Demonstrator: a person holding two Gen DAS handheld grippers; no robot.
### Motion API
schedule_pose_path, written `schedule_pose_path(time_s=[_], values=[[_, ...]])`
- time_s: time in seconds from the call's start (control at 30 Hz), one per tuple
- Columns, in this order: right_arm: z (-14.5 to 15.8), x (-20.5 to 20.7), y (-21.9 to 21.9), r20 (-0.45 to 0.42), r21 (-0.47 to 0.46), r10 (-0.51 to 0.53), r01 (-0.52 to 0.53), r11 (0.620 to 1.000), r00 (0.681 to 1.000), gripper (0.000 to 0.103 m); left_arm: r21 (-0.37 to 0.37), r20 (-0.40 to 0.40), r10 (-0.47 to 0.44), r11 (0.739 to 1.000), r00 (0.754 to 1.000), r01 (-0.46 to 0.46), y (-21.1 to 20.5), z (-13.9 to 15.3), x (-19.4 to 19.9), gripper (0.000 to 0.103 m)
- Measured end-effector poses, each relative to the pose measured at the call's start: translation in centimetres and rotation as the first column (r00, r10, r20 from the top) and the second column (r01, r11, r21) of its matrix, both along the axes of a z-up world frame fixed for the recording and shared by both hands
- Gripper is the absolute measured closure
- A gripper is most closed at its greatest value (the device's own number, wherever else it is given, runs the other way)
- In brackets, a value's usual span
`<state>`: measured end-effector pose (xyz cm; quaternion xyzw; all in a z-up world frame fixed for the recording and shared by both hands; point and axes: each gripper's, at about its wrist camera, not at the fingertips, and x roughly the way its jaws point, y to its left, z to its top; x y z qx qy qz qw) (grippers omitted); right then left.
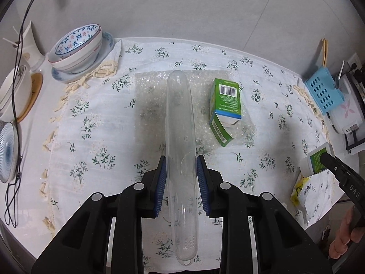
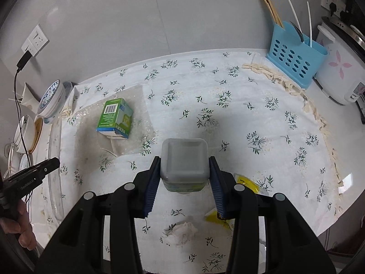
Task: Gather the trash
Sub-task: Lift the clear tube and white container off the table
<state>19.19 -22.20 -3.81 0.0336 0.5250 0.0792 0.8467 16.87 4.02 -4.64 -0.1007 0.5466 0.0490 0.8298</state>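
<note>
My left gripper [image 1: 180, 166] is shut on a long clear plastic case [image 1: 180, 118] and holds it above the floral tablecloth [image 1: 95, 105]. The case also shows in the right wrist view [image 2: 54, 164]. My right gripper [image 2: 185, 167] is shut on a small white square bottle [image 2: 184, 159] with a green label, also seen at the right in the left wrist view [image 1: 316, 161]. A green carton [image 1: 224, 108] [image 2: 115, 118] lies on a bubble-wrap sheet [image 1: 150, 91]. A yellow wrapper [image 2: 247, 181] [image 1: 302, 190] and a crumpled tissue [image 2: 182, 230] lie near the front edge.
Stacked floral bowls [image 1: 77, 45] and plates [image 1: 9, 150] stand at the left with a black cable [image 1: 18, 68]. A blue utensil holder [image 2: 296, 57] and a white rice cooker [image 2: 340, 73] stand at the back right. A wall runs behind.
</note>
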Motion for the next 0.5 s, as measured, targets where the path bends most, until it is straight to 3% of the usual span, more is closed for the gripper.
schedule_pose_path(time_s=[0.5], values=[[2.0,-4.5,0.5,0.038,0.011,0.058,-0.059,0.998,0.998,0.063,0.003,0.012,-0.022,1.0,1.0,0.022,-1.9,1.5,-4.7,0.077]])
